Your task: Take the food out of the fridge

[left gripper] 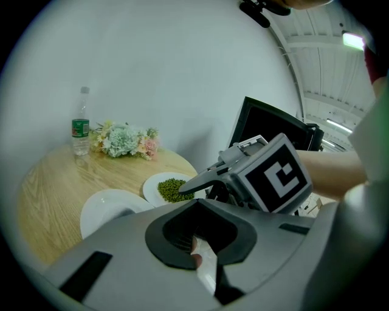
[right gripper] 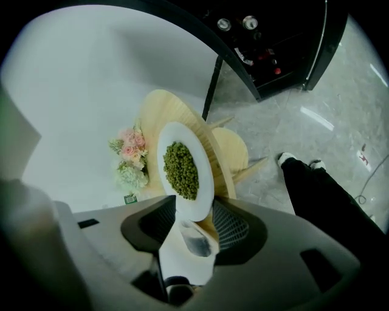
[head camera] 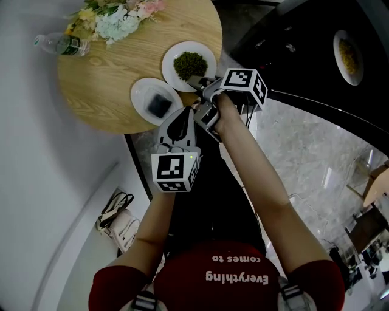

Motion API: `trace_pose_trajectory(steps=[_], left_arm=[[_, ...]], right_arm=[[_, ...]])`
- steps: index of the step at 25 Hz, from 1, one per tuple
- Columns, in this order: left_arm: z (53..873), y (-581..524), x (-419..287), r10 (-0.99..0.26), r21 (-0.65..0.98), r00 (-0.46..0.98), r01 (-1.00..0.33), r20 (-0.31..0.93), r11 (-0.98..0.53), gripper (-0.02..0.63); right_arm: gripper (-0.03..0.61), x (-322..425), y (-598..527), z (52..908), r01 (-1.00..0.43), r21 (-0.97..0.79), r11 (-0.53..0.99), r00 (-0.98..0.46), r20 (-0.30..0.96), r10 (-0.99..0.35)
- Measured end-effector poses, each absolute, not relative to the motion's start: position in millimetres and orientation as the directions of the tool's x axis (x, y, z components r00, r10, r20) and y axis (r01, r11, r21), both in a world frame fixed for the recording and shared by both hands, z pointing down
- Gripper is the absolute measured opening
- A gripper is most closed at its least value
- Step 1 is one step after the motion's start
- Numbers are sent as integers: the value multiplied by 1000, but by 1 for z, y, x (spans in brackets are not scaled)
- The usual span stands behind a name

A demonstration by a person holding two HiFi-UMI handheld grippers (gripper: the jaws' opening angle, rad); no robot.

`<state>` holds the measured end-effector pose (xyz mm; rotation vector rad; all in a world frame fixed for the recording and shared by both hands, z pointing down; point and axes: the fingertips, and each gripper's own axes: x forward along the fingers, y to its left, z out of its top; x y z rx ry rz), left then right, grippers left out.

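Two white plates stand near the front edge of a round wooden table [head camera: 103, 73]. The plate of green beans [head camera: 189, 64] [right gripper: 182, 170] has its near rim between the jaws of my right gripper [head camera: 198, 82] [right gripper: 191, 222], which stand wide apart, their pads clear of the rim. Left of it is the plate with a dark block of food [head camera: 157, 102] [left gripper: 106, 209]. My left gripper [head camera: 180, 118] [left gripper: 197, 228] hovers just in front of that plate, shut, with nothing seen in it.
A water bottle [head camera: 61, 44] and a bunch of flowers [head camera: 118, 15] lie at the table's far side. A plate of yellow food [head camera: 348, 58] rests on a dark surface at the upper right. A white bag [head camera: 118, 222] lies on the floor at the left.
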<state>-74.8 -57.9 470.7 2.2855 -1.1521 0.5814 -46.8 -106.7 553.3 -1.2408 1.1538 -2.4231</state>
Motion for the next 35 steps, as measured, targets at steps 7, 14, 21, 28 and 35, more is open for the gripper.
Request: trace_pose_trajectory(steps=[7, 14, 21, 28, 35], left_arm=[[472, -67, -80, -625, 258, 534, -838, 570, -480, 5], [473, -70, -91, -637, 255, 519, -848, 570, -463, 5], [475, -74, -90, -632, 255, 524, -845, 571, -470, 5], [477, -77, -80, -607, 261, 547, -827, 577, -497, 5], [478, -80, -67, -585, 242, 572, -802, 575, -546, 5]], right_arm=[[172, -58, -92, 547, -58, -692, -720, -719, 528, -451], [169, -62, -87, 535, -42, -747, -664, -720, 484, -498], [16, -29, -113, 501, 255, -890, -379, -577, 175, -798], [11, -10, -110, 473, 218, -970, -107, -533, -26, -846], [11, -9, -100, 464, 36, -999, -8, -519, -12, -855]])
